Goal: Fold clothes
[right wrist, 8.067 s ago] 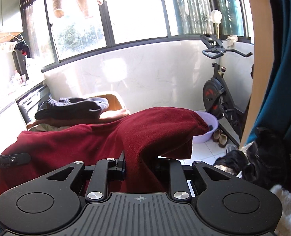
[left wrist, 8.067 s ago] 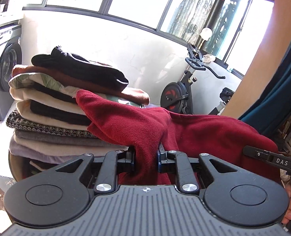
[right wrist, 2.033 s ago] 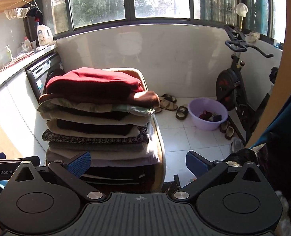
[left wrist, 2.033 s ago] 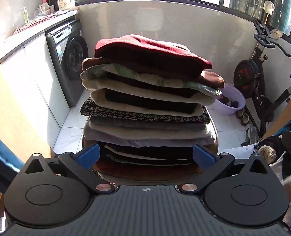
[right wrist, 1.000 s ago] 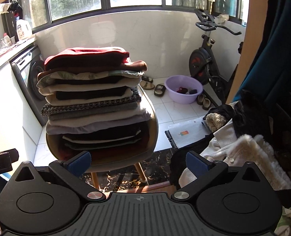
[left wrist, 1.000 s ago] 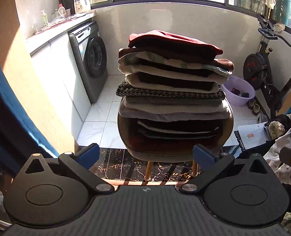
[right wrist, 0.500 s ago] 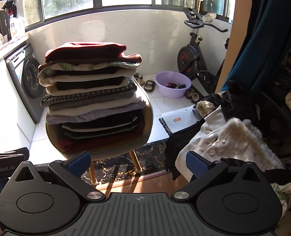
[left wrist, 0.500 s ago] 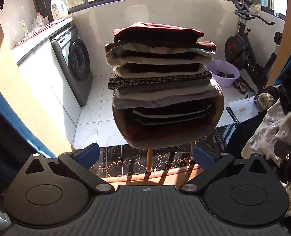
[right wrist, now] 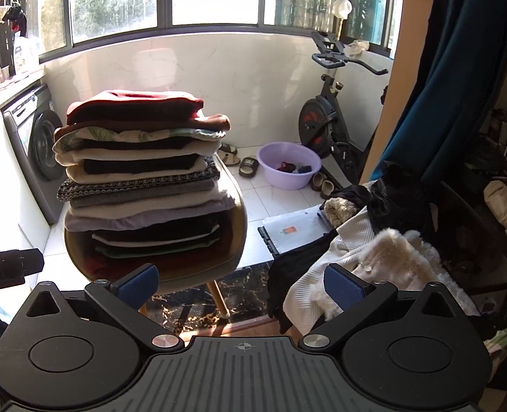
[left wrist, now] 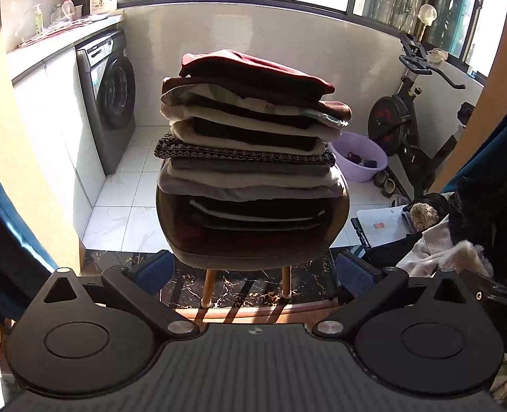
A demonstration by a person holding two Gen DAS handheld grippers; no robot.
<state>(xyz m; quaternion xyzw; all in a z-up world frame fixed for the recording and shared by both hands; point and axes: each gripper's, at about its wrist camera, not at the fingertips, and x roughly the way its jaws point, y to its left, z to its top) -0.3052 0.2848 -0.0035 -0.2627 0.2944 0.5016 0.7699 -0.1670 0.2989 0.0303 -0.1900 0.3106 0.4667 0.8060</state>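
Observation:
A tall stack of folded clothes point(left wrist: 250, 158) rests on a round chair point(left wrist: 253, 250), with a dark red garment point(left wrist: 253, 68) on top. The right wrist view shows the same stack of folded clothes point(right wrist: 140, 171) and its red garment point(right wrist: 133, 104) at the left. A heap of unfolded clothes point(right wrist: 373, 247), white, furry and black, lies to the right of the chair. My left gripper point(left wrist: 253, 271) is open and empty, well back from the chair. My right gripper point(right wrist: 241, 283) is open and empty too, between the chair and the heap.
A washing machine point(left wrist: 107, 99) stands under a counter at the left. An exercise bike point(right wrist: 329, 116) and a purple basin point(right wrist: 289, 163) with slippers beside it are at the back right. A teal curtain point(right wrist: 459, 68) hangs at the right. A dark marble threshold point(left wrist: 243, 288) crosses the floor.
Both grippers have backed away from the chair and turned slightly, so the stack looks smaller and the heap of unfolded clothes shows more. Both stay open.

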